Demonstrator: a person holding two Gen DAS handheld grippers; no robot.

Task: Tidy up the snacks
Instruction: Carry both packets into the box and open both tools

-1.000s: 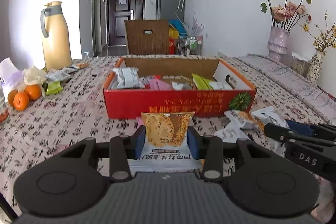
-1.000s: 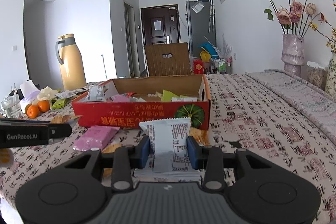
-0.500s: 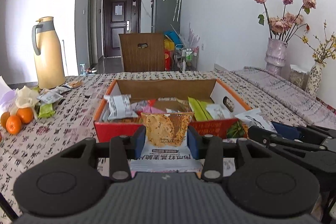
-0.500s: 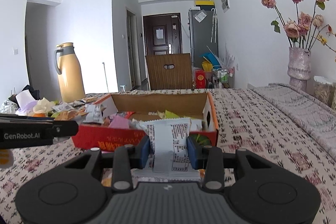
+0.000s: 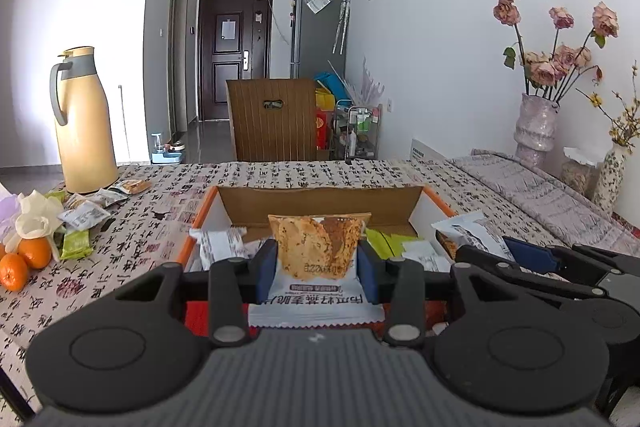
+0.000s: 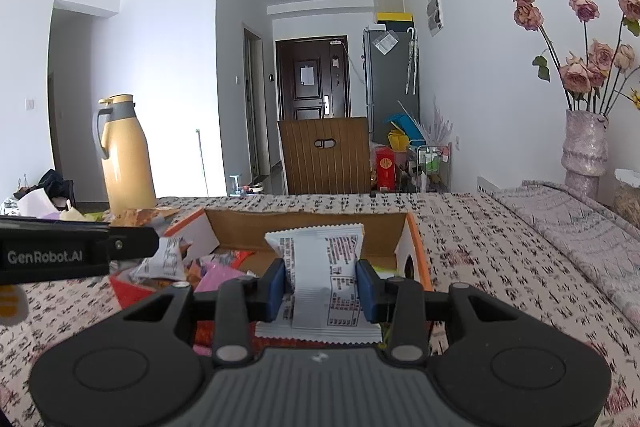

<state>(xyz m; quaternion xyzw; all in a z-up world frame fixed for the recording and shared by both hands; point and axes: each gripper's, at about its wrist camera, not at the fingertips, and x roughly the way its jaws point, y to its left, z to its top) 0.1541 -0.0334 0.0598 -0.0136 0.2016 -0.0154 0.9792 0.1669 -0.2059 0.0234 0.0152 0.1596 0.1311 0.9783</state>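
Note:
My left gripper (image 5: 317, 267) is shut on a cracker packet (image 5: 318, 247) with a brown biscuit print, held upright above the near wall of the red cardboard box (image 5: 320, 201). My right gripper (image 6: 320, 287) is shut on a white snack packet (image 6: 320, 263) showing its printed back, also above the box (image 6: 308, 227). Inside the box lie several packets, white, pink and green. The right gripper (image 5: 490, 247) with its packet shows at the right of the left wrist view. The left gripper's arm (image 6: 76, 249) crosses the left of the right wrist view.
A yellow thermos jug (image 5: 82, 123) stands at the table's far left, with loose snack packets (image 5: 86, 215) and oranges (image 5: 26, 259) near it. Vases of dried flowers (image 5: 536, 123) stand at the right on a grey cloth. A brown chair back (image 5: 274, 119) is behind the table.
Both grippers have risen and moved forward with their packets, from in front of the box to above its near wall. The box's red front has dropped out of sight below them.

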